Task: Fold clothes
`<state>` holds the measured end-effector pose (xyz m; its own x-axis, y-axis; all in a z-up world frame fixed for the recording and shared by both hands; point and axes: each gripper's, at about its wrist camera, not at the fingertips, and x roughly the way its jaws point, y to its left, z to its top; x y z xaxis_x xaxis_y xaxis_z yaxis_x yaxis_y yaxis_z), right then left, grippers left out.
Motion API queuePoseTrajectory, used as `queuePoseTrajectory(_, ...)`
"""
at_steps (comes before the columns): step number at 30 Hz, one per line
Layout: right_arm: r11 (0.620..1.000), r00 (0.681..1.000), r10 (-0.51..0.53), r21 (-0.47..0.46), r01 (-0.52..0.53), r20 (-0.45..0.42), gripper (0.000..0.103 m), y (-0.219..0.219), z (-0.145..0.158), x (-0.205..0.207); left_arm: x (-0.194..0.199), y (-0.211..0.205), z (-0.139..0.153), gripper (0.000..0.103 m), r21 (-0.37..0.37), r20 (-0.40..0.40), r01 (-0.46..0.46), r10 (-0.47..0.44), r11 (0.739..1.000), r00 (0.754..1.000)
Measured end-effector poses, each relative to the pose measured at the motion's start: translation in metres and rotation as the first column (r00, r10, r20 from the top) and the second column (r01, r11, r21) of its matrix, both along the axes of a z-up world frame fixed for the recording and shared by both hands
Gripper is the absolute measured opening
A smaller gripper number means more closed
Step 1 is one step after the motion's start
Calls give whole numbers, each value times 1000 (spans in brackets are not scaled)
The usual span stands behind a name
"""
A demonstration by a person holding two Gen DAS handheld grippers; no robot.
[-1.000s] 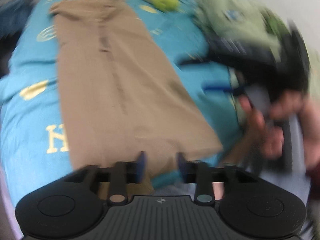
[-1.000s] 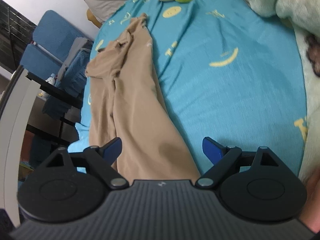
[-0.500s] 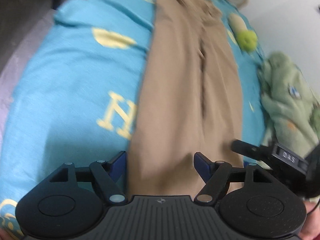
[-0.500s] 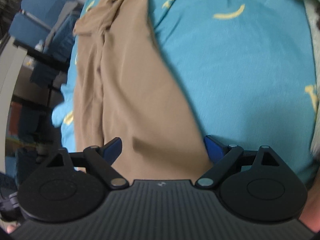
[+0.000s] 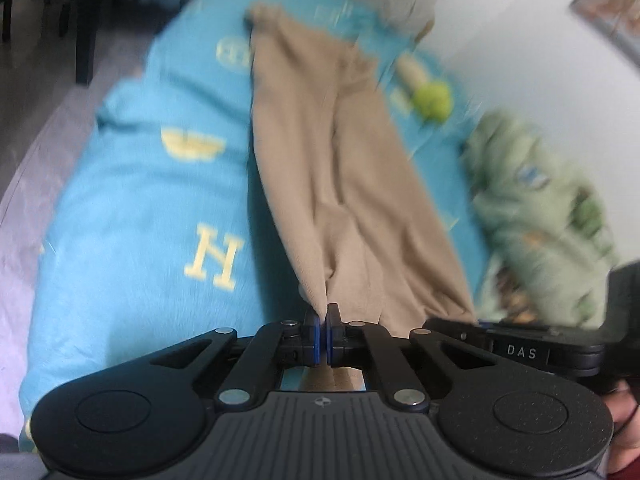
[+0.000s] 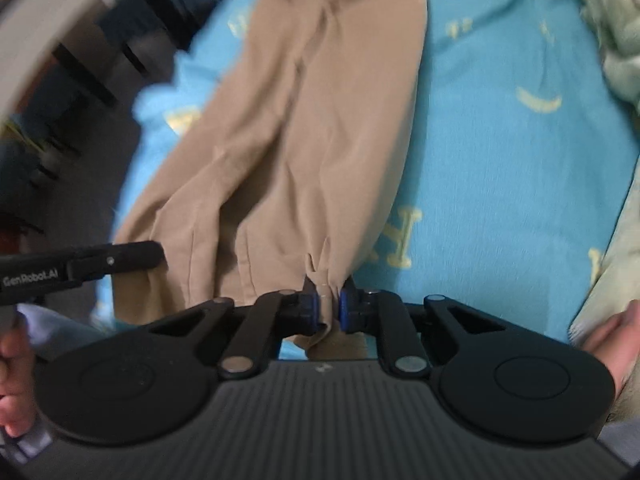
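Tan trousers point(image 5: 340, 168) lie lengthwise on a bed with a turquoise cover point(image 5: 152, 208), the waistband at the far end. My left gripper point(image 5: 322, 322) is shut on the near hem at its left side, and the cloth rises in a taut ridge to the pads. In the right wrist view the same trousers point(image 6: 316, 128) stretch away, and my right gripper point(image 6: 329, 307) is shut on a bunched bit of the near hem at its right side. Each view shows the other gripper's black body at its edge. Both hem ends are lifted off the cover.
A green plush toy point(image 5: 432, 100) lies near the far end, right of the trousers. A pale green blanket point(image 5: 540, 216) is heaped along the right side by the wall. Dark furniture legs point(image 6: 92, 64) and floor lie off the bed's left edge. A hand point(image 6: 14, 368) holds the left gripper.
Both grippers stood open over the near hem half a second ago; now both have shut on it and the cloth is pulled up into ridges.
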<state>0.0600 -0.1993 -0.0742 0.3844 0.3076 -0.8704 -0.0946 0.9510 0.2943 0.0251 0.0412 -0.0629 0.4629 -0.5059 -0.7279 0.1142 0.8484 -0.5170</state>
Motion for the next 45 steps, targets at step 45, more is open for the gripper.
queuePoseTrajectory(45,991,974,-113,86,98,194,13,-19,-6,154,153,-41,-11,3,277,312,-99,8,956,950)
